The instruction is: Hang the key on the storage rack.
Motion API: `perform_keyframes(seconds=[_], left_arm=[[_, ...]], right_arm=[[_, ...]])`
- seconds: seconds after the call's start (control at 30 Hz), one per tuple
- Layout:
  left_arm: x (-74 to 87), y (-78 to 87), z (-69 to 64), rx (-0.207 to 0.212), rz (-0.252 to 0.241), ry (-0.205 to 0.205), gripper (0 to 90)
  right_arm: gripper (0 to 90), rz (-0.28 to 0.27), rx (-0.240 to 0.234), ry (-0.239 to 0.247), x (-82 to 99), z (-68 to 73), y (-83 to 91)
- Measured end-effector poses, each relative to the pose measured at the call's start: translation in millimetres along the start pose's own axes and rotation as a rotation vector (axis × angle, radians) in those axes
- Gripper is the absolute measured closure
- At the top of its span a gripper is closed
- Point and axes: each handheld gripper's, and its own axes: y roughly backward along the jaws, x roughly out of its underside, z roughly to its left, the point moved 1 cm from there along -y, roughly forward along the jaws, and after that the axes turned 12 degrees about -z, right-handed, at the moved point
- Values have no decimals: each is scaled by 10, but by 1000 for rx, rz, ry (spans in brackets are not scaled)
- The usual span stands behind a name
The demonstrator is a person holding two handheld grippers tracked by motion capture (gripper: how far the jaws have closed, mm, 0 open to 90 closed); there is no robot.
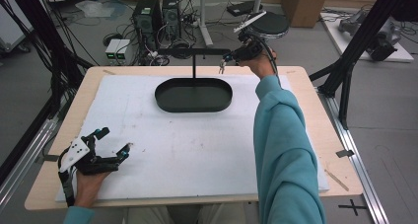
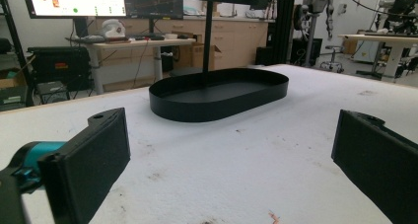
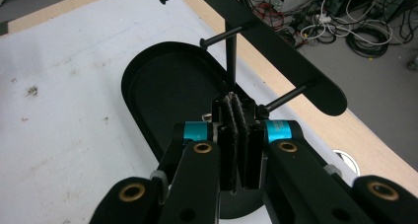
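Fingers (image 2: 91, 155) of the left gripper (image 1: 115, 140) stand wide apart with nothing between them; this gripper rests low at the near left corner of the white mat (image 1: 172, 150), and its own view looks across bare mat toward the tray (image 2: 217, 110), well apart from it. The mat covers most of the wooden table (image 1: 315, 135).

Farther on, the black oval tray (image 1: 162, 103) lies past the middle of the mat, its long axis running left to right in the high view. A thin post (image 1: 194, 66) rises from the tray and carries a flat crossbar (image 1: 197, 51) that follows the same left-to-right line; in the right gripper view the crossbar (image 3: 296, 61) bears three round-headed pegs that stick out sideways over the tray.

Farthest, the right gripper (image 1: 227, 60) is held up at the right end of the crossbar, on a teal-sleeved arm stretched over the table. Its pads (image 3: 229, 135) are pressed together; whether something thin is pinched between them cannot be told, though a small pale speck shows at the tips in the high view.

Deciding relation: the end peg (image 3: 288, 96) lies just beside the tips of the right gripper (image 3: 238, 101), to their right in that gripper's view and at about their height, its head pointing toward them; the peg's long axis runs across the crossbar. Judgement: the right hand is by far the nearer, and any move onto that peg should travel along the peg's line, not across it.
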Motion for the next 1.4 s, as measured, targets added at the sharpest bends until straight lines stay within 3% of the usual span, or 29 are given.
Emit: perform_keyframes(seconds=[1.1, 1.4], left_arm=[[1, -2, -1, -1, -2, 1, 17], [0, -1, 0, 0, 0, -1, 17]], right_arm=[[889, 22, 50, -12, 62, -116, -99], [889, -4, 65, -4, 66, -163, -97]])
